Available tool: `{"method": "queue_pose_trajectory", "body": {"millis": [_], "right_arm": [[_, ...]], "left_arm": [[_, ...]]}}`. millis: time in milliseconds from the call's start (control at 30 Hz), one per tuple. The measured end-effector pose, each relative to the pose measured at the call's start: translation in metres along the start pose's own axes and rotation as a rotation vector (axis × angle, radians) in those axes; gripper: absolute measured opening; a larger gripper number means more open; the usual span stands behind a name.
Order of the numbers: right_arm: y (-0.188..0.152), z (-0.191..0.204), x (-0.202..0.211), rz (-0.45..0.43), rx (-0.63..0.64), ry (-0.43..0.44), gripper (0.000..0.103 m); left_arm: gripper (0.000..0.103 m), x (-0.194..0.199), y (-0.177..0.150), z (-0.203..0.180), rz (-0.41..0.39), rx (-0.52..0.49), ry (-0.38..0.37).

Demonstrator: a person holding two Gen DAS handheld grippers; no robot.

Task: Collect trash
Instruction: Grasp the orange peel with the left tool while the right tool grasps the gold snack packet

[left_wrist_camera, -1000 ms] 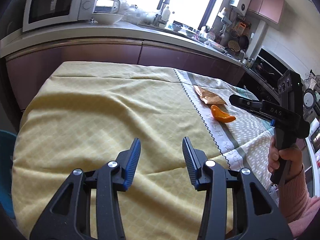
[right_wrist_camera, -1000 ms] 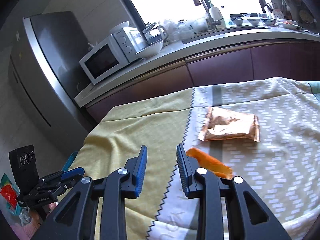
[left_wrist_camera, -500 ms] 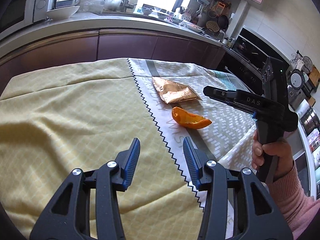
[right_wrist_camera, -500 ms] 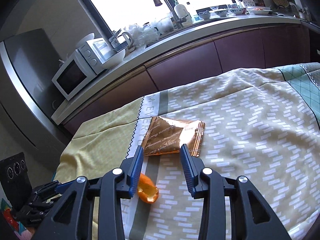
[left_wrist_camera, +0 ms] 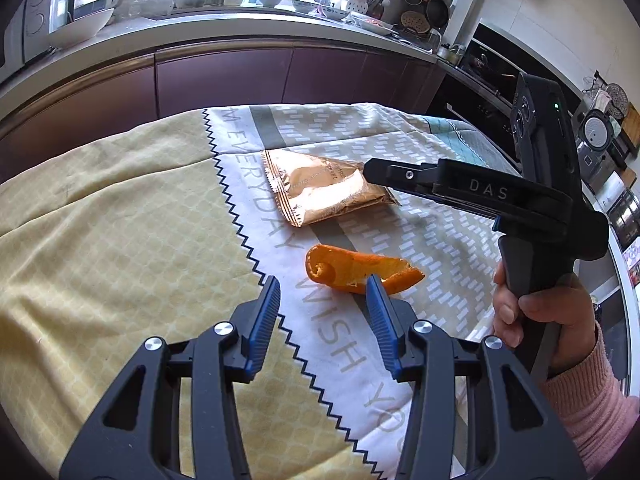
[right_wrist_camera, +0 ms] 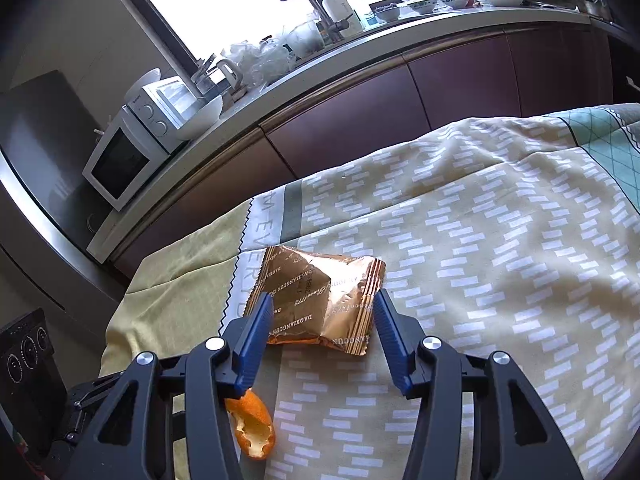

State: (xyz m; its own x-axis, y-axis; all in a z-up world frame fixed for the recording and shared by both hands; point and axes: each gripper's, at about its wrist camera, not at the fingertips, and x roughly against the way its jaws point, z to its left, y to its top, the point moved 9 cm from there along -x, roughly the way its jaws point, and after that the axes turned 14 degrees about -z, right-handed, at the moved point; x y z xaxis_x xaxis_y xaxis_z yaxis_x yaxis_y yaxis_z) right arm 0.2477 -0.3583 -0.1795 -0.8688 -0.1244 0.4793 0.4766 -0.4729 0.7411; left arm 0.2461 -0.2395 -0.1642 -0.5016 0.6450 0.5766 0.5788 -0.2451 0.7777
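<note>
A gold foil snack wrapper (left_wrist_camera: 320, 188) lies flat on the tablecloth (left_wrist_camera: 120, 240). An orange peel (left_wrist_camera: 352, 268) lies just in front of it. My left gripper (left_wrist_camera: 322, 290) is open and empty, its fingertips close to the near side of the peel. My right gripper (right_wrist_camera: 322, 306) is open and empty, its jaws spread on either side of the wrapper (right_wrist_camera: 320, 296) just above it. The peel also shows at the lower left of the right wrist view (right_wrist_camera: 252, 424). The right gripper also shows in the left wrist view, held by a hand (left_wrist_camera: 536, 312) over the wrapper's right end.
The table sits before a kitchen counter (right_wrist_camera: 360, 52) with dark cabinets, a microwave (right_wrist_camera: 132, 152), a bowl and a sink tap. An oven (left_wrist_camera: 488, 80) stands at the right. The tablecloth drops off at the near right edge.
Both grippers have moved forward and rightward over the cloth. The left one has closed in on the orange peel. The right one has come down over the foil wrapper and opened wider.
</note>
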Motion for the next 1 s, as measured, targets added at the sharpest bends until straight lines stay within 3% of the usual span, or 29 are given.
{"method": "queue_pose_trajectory", "body": {"millis": [233, 300, 500, 567, 633, 767, 1000], "right_arm": [[-0.009, 0.003, -0.010, 0.034, 0.041, -0.014, 0.052], [-0.010, 0.004, -0.010, 0.035, 0.063, -0.024, 0.052], [-0.010, -0.003, -0.009, 0.031, 0.072, -0.059, 0.032], [-0.009, -0.005, -0.009, 0.030, 0.056, -0.056, 0.018], [-0.010, -0.006, -0.008, 0.035, 0.046, -0.045, 0.011], [-0.012, -0.005, -0.005, 0.037, 0.019, -0.012, 0.004], [-0.019, 0.010, 0.004, 0.048, 0.012, 0.060, 0.003]], "left_arm": [[0.042, -0.024, 0.002, -0.001, 0.046, 0.029, -0.028], [0.034, -0.029, 0.000, 0.000, 0.061, 0.042, -0.039], [0.018, -0.030, 0.001, -0.002, 0.057, 0.037, -0.045], [0.012, -0.027, 0.001, -0.001, 0.053, 0.043, -0.046], [0.011, -0.024, 0.000, 0.000, 0.049, 0.050, -0.048], [0.010, -0.017, -0.001, 0.000, 0.035, 0.046, -0.039], [0.010, 0.008, -0.001, 0.009, 0.002, 0.060, -0.037]]}}
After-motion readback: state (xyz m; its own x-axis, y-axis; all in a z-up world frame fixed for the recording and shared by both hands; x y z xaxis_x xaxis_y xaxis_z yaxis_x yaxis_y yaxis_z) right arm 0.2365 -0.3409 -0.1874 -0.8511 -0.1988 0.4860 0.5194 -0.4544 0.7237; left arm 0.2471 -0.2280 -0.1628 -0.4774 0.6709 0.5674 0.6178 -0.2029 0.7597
